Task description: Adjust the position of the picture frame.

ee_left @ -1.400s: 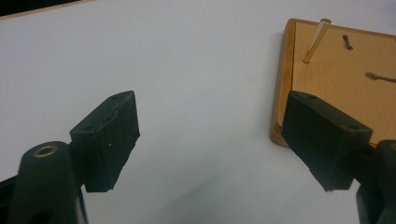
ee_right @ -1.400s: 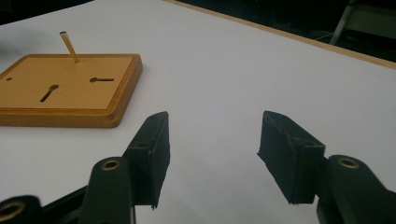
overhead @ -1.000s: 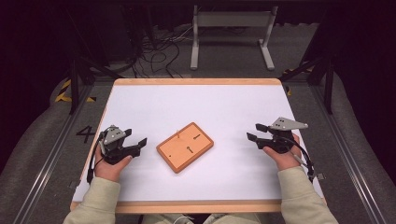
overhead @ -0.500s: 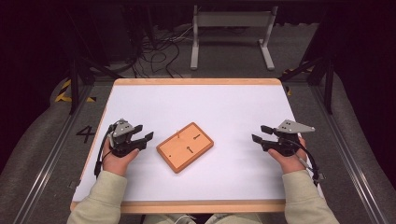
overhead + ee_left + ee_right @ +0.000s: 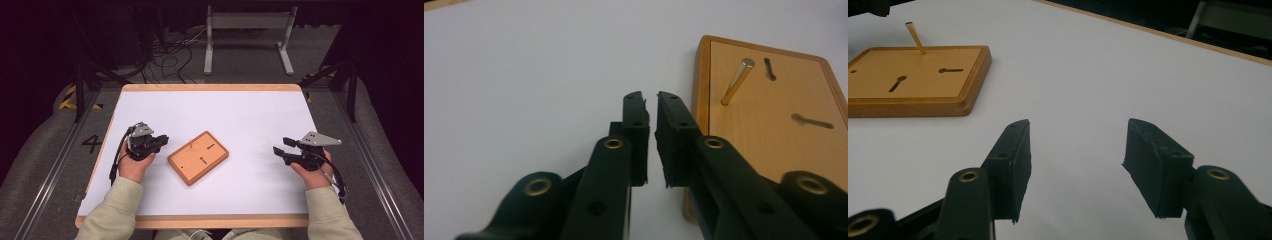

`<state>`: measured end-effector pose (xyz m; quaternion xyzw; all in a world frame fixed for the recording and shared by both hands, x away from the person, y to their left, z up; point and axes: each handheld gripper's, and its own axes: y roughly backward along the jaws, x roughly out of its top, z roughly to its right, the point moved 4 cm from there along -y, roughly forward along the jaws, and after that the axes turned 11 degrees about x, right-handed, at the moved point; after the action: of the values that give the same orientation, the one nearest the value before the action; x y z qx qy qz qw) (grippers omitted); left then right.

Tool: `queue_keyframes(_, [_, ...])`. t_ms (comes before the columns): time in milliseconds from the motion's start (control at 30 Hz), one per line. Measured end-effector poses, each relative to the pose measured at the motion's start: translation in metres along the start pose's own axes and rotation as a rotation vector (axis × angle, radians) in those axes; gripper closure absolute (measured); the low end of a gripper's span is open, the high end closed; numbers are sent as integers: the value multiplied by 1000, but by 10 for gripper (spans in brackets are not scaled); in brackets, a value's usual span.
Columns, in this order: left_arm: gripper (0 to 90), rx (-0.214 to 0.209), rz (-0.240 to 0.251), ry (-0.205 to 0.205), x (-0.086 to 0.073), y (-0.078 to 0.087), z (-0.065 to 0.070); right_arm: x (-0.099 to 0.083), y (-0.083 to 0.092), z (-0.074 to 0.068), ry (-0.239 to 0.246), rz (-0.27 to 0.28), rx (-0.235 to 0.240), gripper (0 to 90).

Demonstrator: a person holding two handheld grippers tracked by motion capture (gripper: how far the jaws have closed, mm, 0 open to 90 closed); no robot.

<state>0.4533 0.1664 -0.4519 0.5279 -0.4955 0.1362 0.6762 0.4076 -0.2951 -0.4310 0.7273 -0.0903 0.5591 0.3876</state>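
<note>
A wooden board [image 5: 198, 157] with keyhole-shaped slots lies at the middle of the white table, turned at an angle. A thin brass pin [image 5: 191, 145] stands in it near its left corner. My left gripper [image 5: 161, 141] sits just left of the board; in the left gripper view its jaws [image 5: 651, 102] have just been closing and stand all but together with nothing between them, the board [image 5: 774, 135] and pin [image 5: 736, 81] to their right. My right gripper [image 5: 281, 145] rests well right of the board, open and holding nothing [image 5: 1075, 145]; the board [image 5: 918, 80] lies far off at its left.
The table top has a wooden rim [image 5: 210, 87] and wide bare white room around the board. Beyond the far edge are floor cables [image 5: 170, 50] and a metal stand [image 5: 247, 20]. A painted "4" [image 5: 92, 143] marks the floor at the left.
The left gripper has moved right toward the board and its jaws have gone from wide open to nearly together. The right gripper has stayed about where it was.
</note>
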Motion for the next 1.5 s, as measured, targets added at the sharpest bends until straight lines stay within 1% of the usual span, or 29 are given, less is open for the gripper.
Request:
queue_keyframes(133, [898, -23, -21, 0, 0, -6, 0, -1, 1, -1, -4, -3, -2, 444])
queue_keyframes(167, [899, -29, -33, -12, 0, -9, 0, -1, 2, -1, -4, -2, -3, 444])
queue_keyframes(233, [900, -30, -44, -23, 0, -12, 0, -2, 3, -1, -7, -5, -4, 443])
queue_keyframes(400, [900, -43, -89, -20, -4, -18, 0, -3, 5, 0, -12, -5, -8, 440])
queue_keyframes(467, [900, -43, -111, -29, -6, -21, -1, -4, 5, 0, -12, -4, -5, 438])
queue_keyframes(500, [900, -43, -111, -29, -6, -21, -1, -4, 5, 0, -12, -4, -5, 438])
queue_keyframes(533, [900, -44, -134, -29, -7, -22, 0, -4, 5, 0, -14, -6, -6, 435])
queue_keyframes(567, [900, -45, -143, -28, -7, -23, 0, -5, 5, 0, -18, -8, 2, 434])
queue_keyframes(600, [900, -50, -170, -31, -9, -25, 1, -5, 5, 0, -19, -8, 3, 434])
queue_keyframes(633, [900, -50, -170, -31, -9, -25, 1, -5, 5, 0, -19, -8, 3, 434])
queue_keyframes(667, [900, -48, -191, -34, -10, -26, 2, -5, 5, 0, -19, -9, 2, 434])
queue_keyframes(700, [900, -48, -191, -34, -10, -26, 2, -5, 5, 0, -19, -9, 2, 434])
queue_keyframes(733, [900, -55, -216, -42, -12, -27, 3, -5, 5, 0, -19, -8, 3, 433])
queue_keyframes(767, [900, -55, -216, -42, -12, -27, 3, -5, 5, 0, -19, -8, 3, 433])
queue_keyframes(800, [900, -63, -228, -46, -12, -28, 3, -5, 5, 0, -20, -8, 3, 432])
queue_keyframes(933, [900, -74, -252, -46, -14, -31, 5, -5, 5, 0, -17, -12, 4, 429])
queue_keyframes(967, [900, -83, -257, -43, -15, -31, 6, -5, 5, 0, -17, -12, 5, 428])
queue_keyframes(1033, [900, -95, -271, -53, -15, -32, 7, -5, 4, 0, -19, -12, 8, 427])
queue_keyframes(1167, [900, -118, -281, -47, -15, -31, 10, -5, 4, 0, -19, -12, 10, 425])
queue_keyframes(1233, [900, -112, -282, -53, -15, -31, 11, -5, 4, 0, -17, -11, 11, 425])
queue_keyframes(1300, [900, -118, -282, -47, -16, -31, 10, -5, 4, 0, -18, -12, 10, 425])
queue_keyframes(1367, [900, -134, -289, -41, -16, -30, 10, -5, 4, 0, -17, -12, 12, 424])
queue_keyframes(1433, [900, -144, -302, -51, -17, -28, 13, -5, 4, 0, -21, -11, 12, 424])
queue_keyframes(1500, [900, -146, -300, -55, -17, -27, 14, -5, 4, 0, -21, -11, 14, 424])
